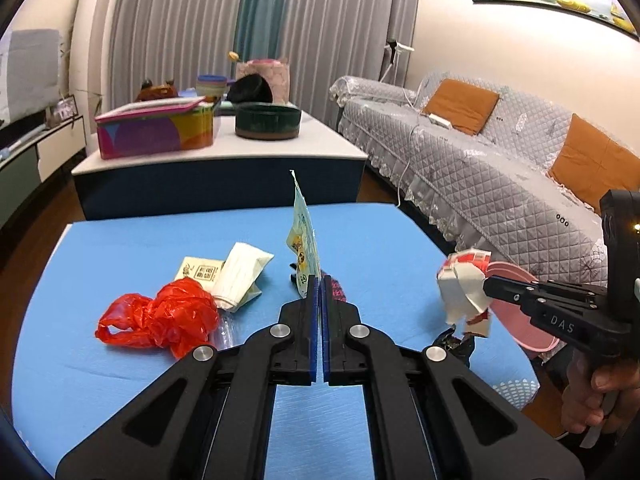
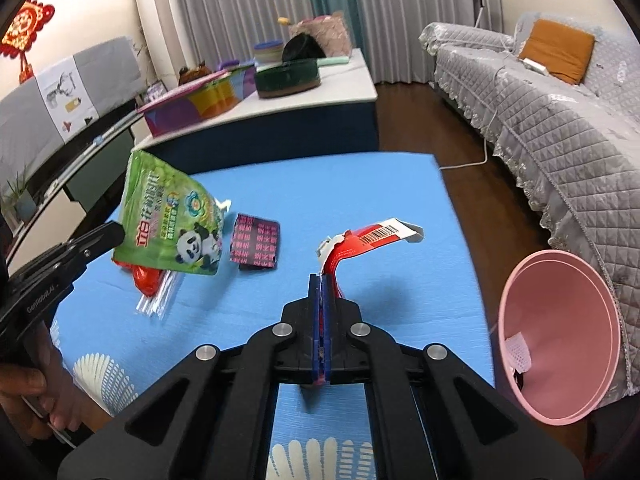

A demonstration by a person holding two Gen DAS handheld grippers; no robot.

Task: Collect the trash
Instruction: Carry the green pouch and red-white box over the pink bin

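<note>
— Two claws are working here, and both are pinching something. The left gripper [image 1: 321, 280], at the centre of its own view, is clamping a green pouch [image 1: 305, 236] by its lower edge, so the pouch is standing up above the fingertips, off the blue mat [image 1: 120, 240].

— And the right gripper [image 2: 323, 280]?

— Its jaws are pressing tight on a torn red and white carton [image 2: 368, 240], which is rising from the tips toward the upper right of that view, also clear of the mat.

— What is lying loose?

— Counting in the left view: one red plastic bag [image 1: 160, 316] at lower left, one white packet [image 1: 242, 276] just beside it, one beige card [image 1: 198, 270]. In the right view, one dark pink-printed wrapper [image 2: 256, 246] is lying near the centre, and one pink bin [image 2: 560, 340] is tilting open at lower right.
</note>
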